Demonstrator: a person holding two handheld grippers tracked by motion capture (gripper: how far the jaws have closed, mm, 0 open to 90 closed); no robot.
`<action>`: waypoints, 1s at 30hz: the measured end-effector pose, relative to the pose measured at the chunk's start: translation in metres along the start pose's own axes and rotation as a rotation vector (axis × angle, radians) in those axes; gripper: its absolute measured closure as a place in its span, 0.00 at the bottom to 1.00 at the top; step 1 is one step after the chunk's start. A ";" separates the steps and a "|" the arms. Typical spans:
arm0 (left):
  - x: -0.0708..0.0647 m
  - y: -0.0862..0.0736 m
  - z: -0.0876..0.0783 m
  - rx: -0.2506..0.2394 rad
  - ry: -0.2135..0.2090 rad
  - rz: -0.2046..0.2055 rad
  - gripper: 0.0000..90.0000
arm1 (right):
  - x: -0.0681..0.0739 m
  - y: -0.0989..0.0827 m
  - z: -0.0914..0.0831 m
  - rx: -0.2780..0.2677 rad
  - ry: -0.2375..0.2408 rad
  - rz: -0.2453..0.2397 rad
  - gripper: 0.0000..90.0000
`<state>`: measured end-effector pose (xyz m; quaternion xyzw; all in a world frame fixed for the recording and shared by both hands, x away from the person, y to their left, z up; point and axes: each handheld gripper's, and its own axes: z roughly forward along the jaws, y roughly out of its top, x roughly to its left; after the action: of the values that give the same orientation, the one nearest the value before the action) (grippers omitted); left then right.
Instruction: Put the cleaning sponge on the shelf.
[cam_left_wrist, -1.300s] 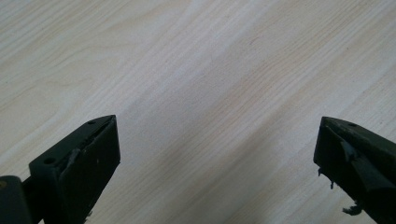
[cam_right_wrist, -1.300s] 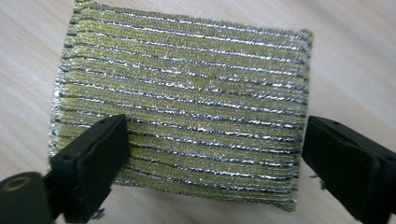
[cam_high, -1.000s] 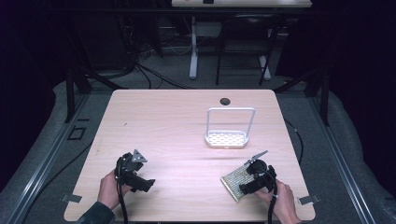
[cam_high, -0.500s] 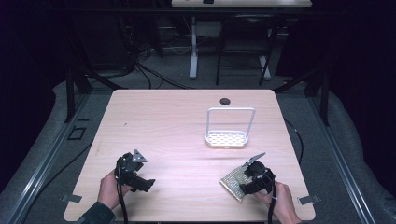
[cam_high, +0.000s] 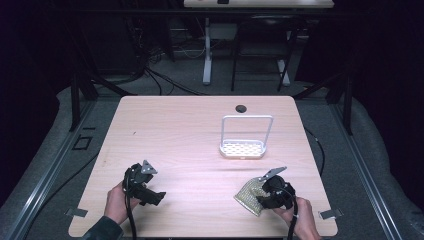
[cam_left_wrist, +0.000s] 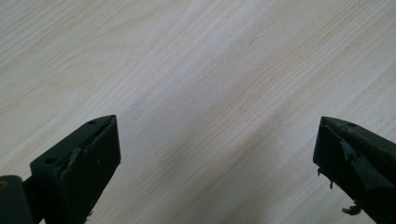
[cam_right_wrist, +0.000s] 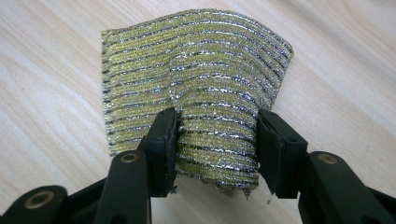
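Dark room, grey floor (cam_high: 350, 150), cables (cam_high: 165, 82), light wood table (cam_high: 175, 130), 2nd desk (cam_high: 257, 4) behind.

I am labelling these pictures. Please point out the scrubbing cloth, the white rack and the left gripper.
scrubbing cloth (cam_right_wrist: 196, 79): right gripper view, striped middle.
white rack (cam_high: 242, 149): high view, perforated base.
left gripper (cam_left_wrist: 217, 163): left gripper view, between its open jaws.

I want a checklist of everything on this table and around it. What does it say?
Surface: pale wood table, bare in the middle.
Job's things: gold and silver striped scouring cloth, bunched between the right gripper's jaws; white sponge rack farther back.
Clutter: small black round thing at the far edge.
Grippers: right gripper has just been closing, pads pressing the cloth; left gripper open over bare wood.
Cables: one trails from each gripper; more on the floor behind.
Surroundings: dark room, another desk behind.
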<state>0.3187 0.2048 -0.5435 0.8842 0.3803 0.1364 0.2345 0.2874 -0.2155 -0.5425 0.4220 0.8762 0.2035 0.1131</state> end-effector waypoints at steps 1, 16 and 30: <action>0.000 0.000 0.000 -0.001 0.004 -0.001 0.01 | 0.000 0.000 0.000 0.000 0.000 0.000 0.58; 0.001 0.000 0.000 -0.006 -0.008 -0.007 0.01 | 0.000 0.002 -0.013 -0.039 -0.026 0.007 0.58; 0.003 0.000 0.002 -0.001 -0.008 -0.013 0.01 | -0.002 0.005 -0.019 -0.089 -0.016 0.033 0.58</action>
<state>0.3217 0.2064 -0.5445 0.8822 0.3848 0.1316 0.2373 0.2852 -0.2187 -0.5235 0.4324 0.8584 0.2407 0.1351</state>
